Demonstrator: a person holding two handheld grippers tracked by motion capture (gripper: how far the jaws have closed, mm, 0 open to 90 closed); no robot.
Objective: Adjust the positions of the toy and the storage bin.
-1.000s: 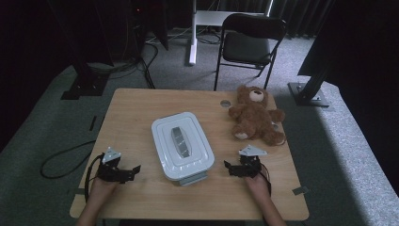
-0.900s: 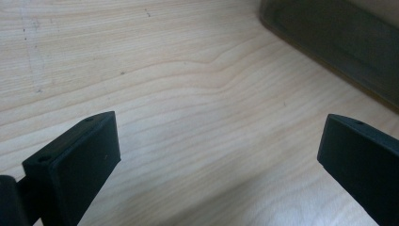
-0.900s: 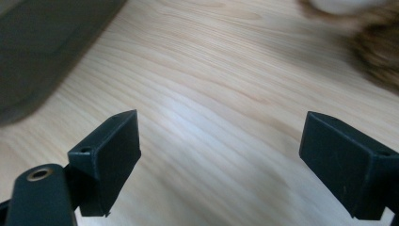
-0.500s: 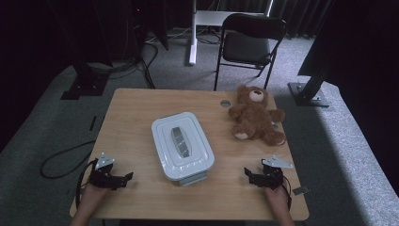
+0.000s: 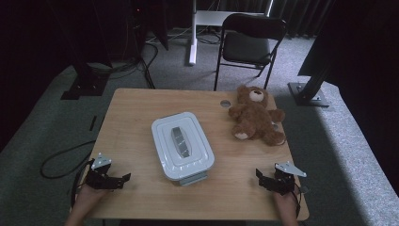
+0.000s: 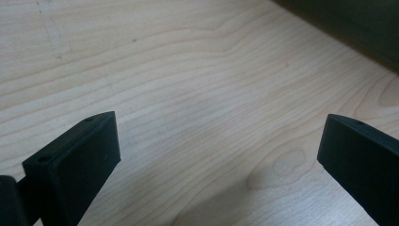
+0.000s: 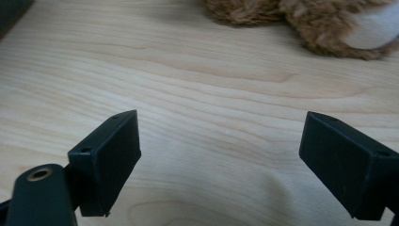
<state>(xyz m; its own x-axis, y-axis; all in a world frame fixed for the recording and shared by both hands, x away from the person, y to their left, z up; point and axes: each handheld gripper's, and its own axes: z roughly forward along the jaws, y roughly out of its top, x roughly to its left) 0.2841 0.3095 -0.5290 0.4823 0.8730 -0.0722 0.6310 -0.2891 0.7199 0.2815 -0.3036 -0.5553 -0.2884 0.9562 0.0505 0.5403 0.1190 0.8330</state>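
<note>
both tongs [image 5: 126, 178] [image 5: 258, 175] spread wide, empty, now further back from the white container [image 5: 182, 145], near table [image 5: 141, 113] corners

wooden table [image 5: 141, 113], black folding chair [image 5: 249, 44]

Place: a lab or recording studio, not a home.
Walls: black curtains [image 5: 357, 28] close in the space.
Floor: grey carpet [image 5: 42, 122] with loose cables [image 5: 61, 157].
Rigging: dark metal stands on floor plates [image 5: 308, 89].
Furniture: one plain wooden desk [image 5: 136, 117] and a black folding chair [image 5: 249, 42] behind it.
</note>
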